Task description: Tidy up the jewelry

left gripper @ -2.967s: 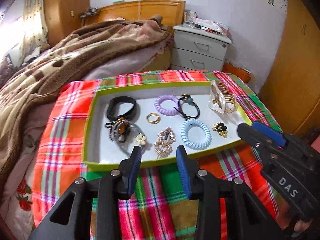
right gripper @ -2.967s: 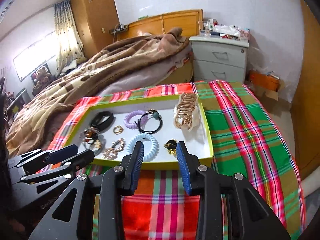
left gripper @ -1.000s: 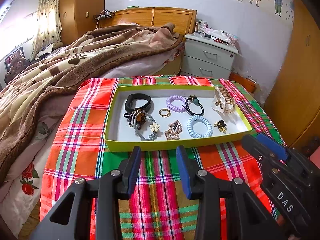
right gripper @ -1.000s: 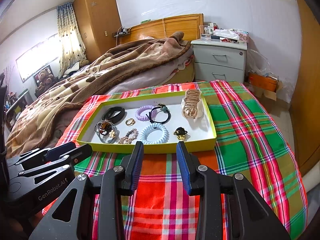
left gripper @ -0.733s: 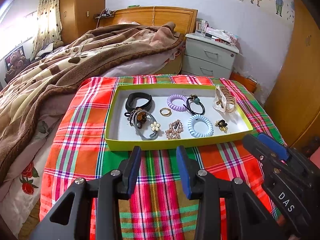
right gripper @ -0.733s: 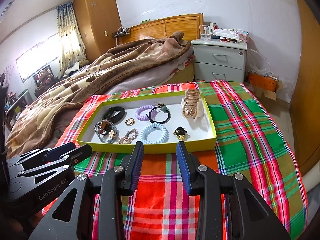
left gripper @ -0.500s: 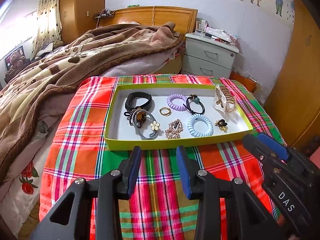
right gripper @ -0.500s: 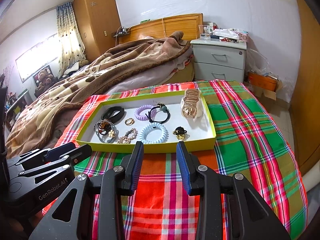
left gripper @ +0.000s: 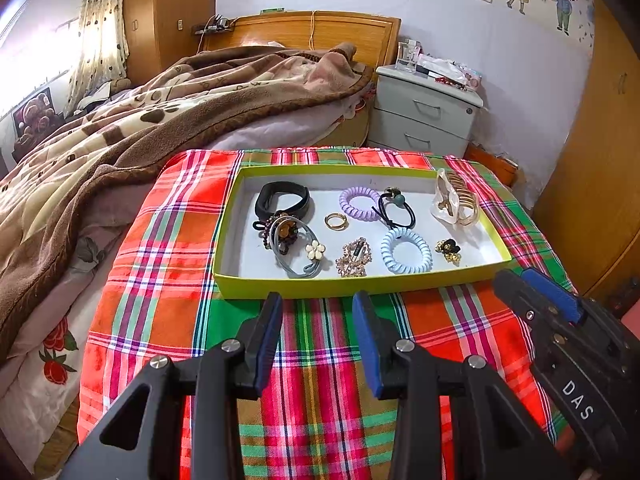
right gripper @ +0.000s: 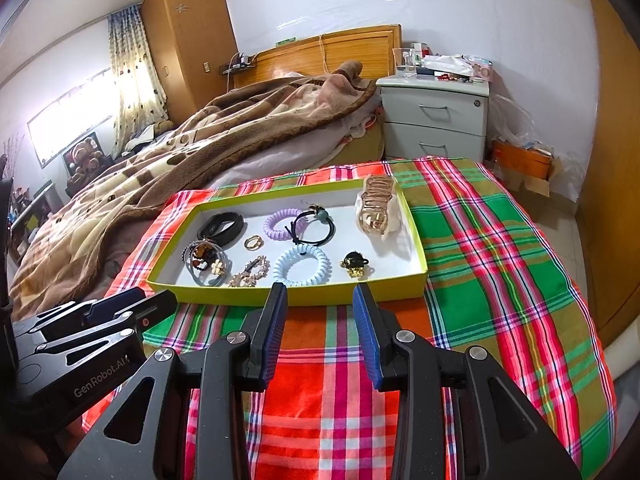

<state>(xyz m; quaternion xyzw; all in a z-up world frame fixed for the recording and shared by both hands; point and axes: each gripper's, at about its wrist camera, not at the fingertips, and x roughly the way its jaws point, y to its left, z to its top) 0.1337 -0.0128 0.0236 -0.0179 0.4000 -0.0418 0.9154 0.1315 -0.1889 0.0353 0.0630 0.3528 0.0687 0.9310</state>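
Two spread claws, left claw (left gripper: 317, 322), right claw (right gripper: 319, 312), over plaid cloth (left gripper: 160, 280), green tray (left gripper: 304, 289), blanketed bed (left gripper: 120, 120), nightstand (left gripper: 424, 116).

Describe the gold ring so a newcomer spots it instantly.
Look in the green tray on the plaid cloth. The ring lies mid-tray, between the black band and purple coil: the only small plain gold hoop.

Wooden bed (left gripper: 304, 32), grey nightstand (left gripper: 424, 120), curtained window (right gripper: 72, 120)
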